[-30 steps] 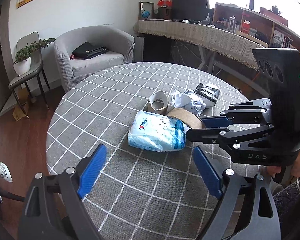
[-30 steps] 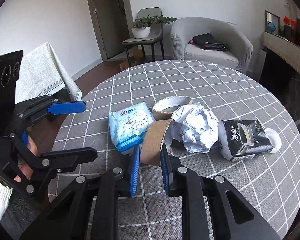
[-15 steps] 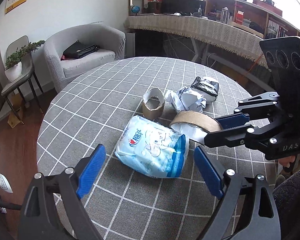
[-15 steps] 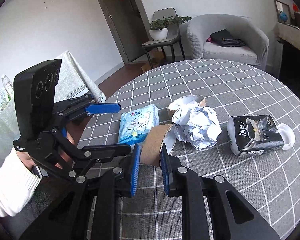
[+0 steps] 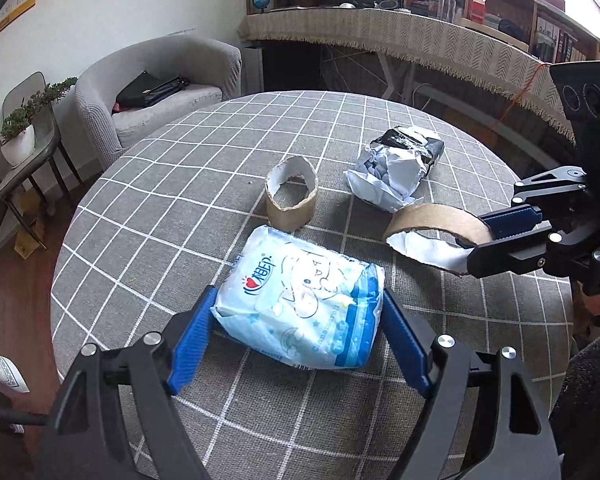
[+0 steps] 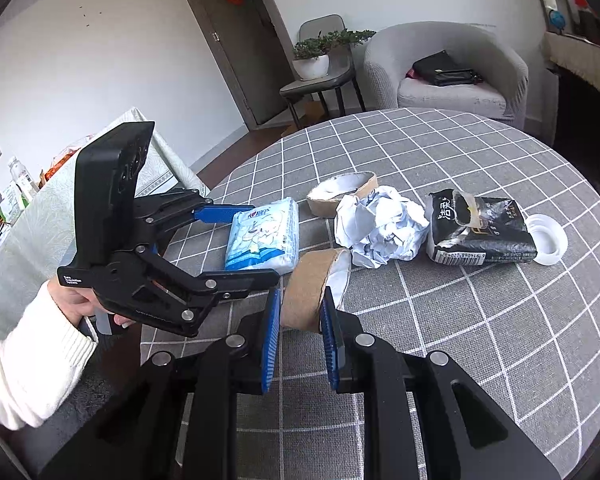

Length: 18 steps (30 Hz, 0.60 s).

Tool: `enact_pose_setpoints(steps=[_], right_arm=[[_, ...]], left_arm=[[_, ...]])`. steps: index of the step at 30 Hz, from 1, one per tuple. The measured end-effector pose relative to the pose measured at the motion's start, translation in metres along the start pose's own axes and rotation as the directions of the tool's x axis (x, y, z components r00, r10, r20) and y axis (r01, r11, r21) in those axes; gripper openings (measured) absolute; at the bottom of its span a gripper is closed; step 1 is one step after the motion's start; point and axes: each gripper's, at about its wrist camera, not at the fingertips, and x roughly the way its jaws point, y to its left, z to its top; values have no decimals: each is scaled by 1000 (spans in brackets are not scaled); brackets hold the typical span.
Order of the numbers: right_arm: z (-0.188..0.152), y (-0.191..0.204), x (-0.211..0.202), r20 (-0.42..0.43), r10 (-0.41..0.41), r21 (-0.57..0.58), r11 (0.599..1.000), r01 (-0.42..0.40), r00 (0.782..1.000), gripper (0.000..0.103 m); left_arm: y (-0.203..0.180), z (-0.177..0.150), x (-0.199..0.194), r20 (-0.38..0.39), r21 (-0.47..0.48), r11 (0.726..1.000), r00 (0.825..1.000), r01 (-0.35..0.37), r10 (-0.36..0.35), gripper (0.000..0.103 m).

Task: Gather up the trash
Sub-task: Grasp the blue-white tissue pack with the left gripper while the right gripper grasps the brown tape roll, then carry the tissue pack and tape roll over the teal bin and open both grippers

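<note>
The left gripper (image 5: 298, 334), jaws just closing, straddles the tissue pack (image 5: 300, 308) lying crosswise between its fingers, while the right gripper (image 6: 298, 322) clamps a cardboard ring (image 6: 312, 286).

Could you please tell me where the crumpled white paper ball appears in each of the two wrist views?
Left wrist: crumpled paper ball upper right of centre, before the black packet.
Right wrist: paper ball at centre, left of that packet.
Shared landmark: grey armchair.

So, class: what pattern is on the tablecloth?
Grey with a white grid, clearest in the left wrist view.
</note>
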Motion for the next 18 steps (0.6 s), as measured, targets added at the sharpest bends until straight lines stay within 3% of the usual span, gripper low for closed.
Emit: enact_pose_setpoints(steps=[7,18], right_arm=[[5,3,1,1,-6,14,1000,6,1000,20],[4,24,16,-30,-11,5,1000,11,999,20]], left_arm=[[1,-5,-7,28,-32,999,1000,-7,8,69],[11,-20,-43,67,-97,995,997,-32,38,67]])
